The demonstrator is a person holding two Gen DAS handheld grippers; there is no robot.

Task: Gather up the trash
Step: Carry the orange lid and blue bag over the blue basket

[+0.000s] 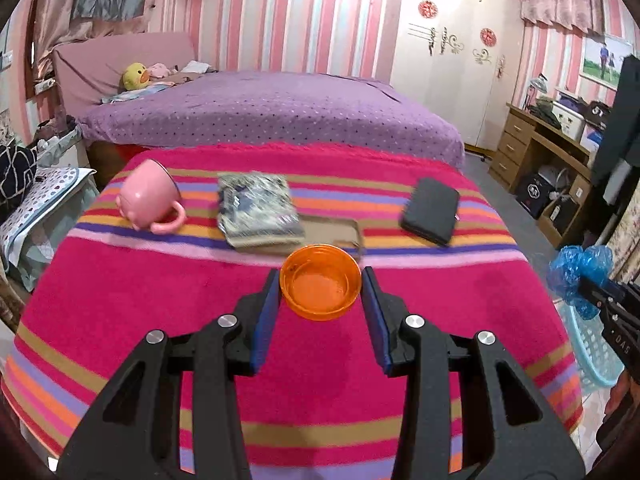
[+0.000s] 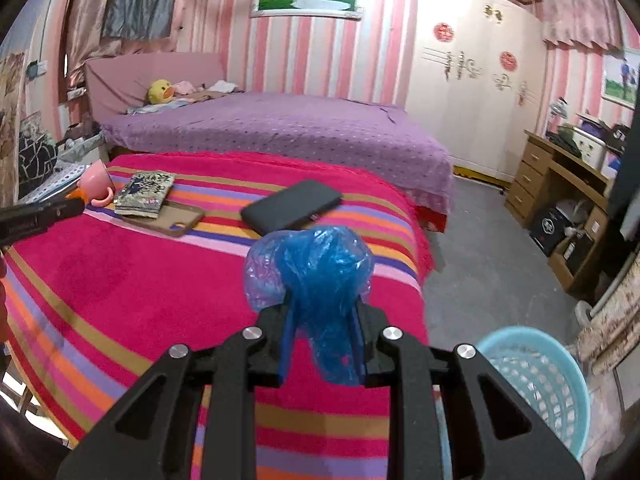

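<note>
Two claws are loaded at once. The left claw (image 1: 321, 286) pinches an orange lid (image 1: 320, 282), its blue pads against the rim on either side, open face up, above the striped blanket (image 1: 160, 300) that covers the surface. The right claw (image 2: 323, 312) is pressed together on a crumpled blue plastic bag (image 2: 310, 276); most of the bag balloons out past the tips and a tail hangs back between the pads.

The pale blue basket (image 2: 536, 384) stands on the floor just off the blanket's right edge, close to the right claw, and I take it to be where the trash goes. The step in hand looks like carrying both pieces over to it. To do it well, I'd bring the bag right over the mouth of the basket before letting go, since film that light can drift or cling to a pad. The lid has only a thin grip on its rim, so keep it level on the way and drop it from low down.

A pink mug (image 1: 150, 202) on its side, a patterned booklet (image 1: 258, 210), a brown phone case (image 2: 168, 218) and a black wallet (image 1: 431, 210) lie across the far side of the blanket; they look like belongings, not trash.

As for writing, the only letters I can make out are "DAS" on the black body of the right claw, seen from the left camera. The print on the booklet's cover is too blurred to read.
</note>
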